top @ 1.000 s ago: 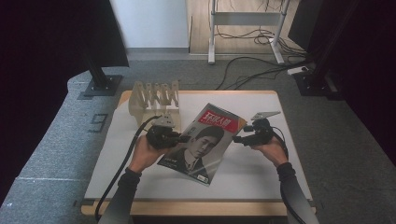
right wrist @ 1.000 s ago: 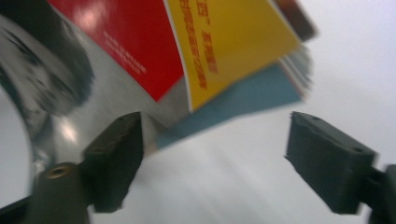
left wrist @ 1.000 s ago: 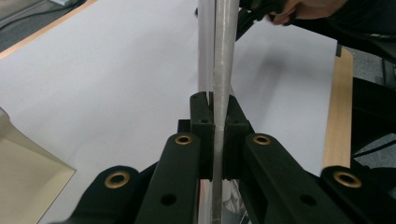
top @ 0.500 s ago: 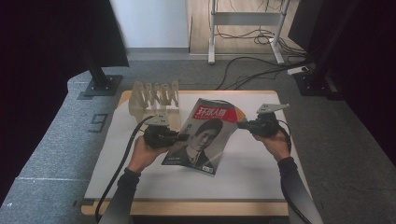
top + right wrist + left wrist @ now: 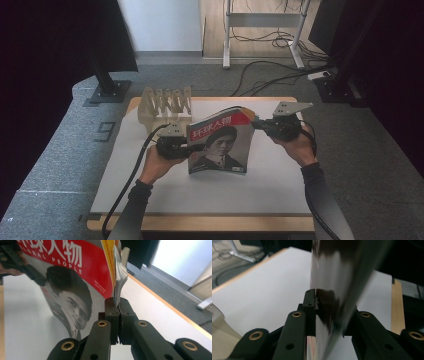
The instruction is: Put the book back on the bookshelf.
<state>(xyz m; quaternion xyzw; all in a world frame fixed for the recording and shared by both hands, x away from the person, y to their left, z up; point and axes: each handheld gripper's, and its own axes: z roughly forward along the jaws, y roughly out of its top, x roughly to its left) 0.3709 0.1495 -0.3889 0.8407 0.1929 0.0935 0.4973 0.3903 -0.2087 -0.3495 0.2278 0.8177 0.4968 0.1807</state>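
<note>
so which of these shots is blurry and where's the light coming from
Left gripper view: the magazine is smeared, the jaws sharp. Right gripper view: cover crisp, bright glare at upper right. High view: evenly lit table, dark edges, magazine sharp.

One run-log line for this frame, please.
magazine upright on table | left gripper clamps left edge | right gripper clamps top right corner

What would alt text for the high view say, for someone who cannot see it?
A person at a white table holds a magazine upright between two hand-held grippers, the left gripper clamping its left edge and the right gripper its top right corner. A slotted wooden rack stands behind it.
</note>
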